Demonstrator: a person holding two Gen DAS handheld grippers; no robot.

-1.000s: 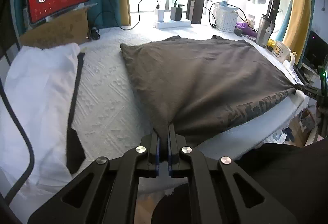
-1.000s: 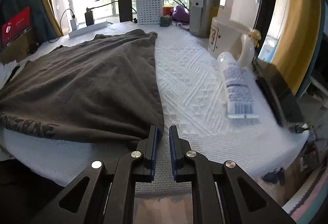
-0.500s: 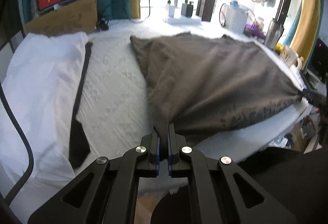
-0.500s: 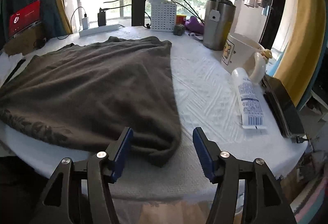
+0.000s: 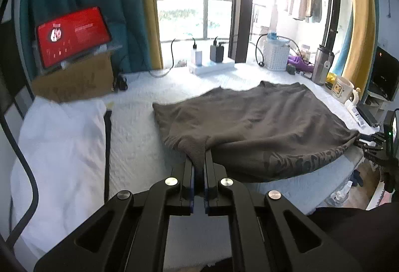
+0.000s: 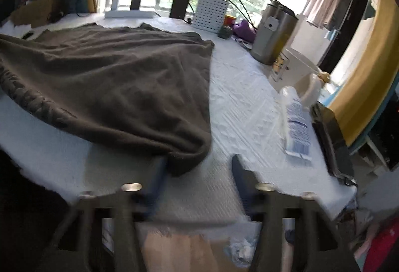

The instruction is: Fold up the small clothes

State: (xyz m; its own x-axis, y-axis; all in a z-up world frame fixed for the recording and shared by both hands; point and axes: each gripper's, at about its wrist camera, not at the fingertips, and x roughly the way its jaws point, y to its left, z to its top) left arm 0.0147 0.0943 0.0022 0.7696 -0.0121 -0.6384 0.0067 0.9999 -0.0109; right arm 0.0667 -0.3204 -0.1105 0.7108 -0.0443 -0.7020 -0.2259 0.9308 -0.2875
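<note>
Two grippers low, left gripper (image 5: 198, 160) pinching shirt (image 5: 251, 117); right gripper (image 6: 197, 172) spread

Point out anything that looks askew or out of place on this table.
The brown garment lies uneven: the left gripper is shut on one near corner and lifts it, while the other near corner lies slumped and bunched between the open right gripper fingers. A white tube lies on its side.

The garment (image 5: 251, 120) is spread across the table (image 5: 139, 137); a pillow (image 5: 59, 155) is laid to its left; a power strip (image 5: 212, 67) and basket (image 5: 275, 56) are set behind; a tube (image 6: 298, 122) is placed right.
</note>
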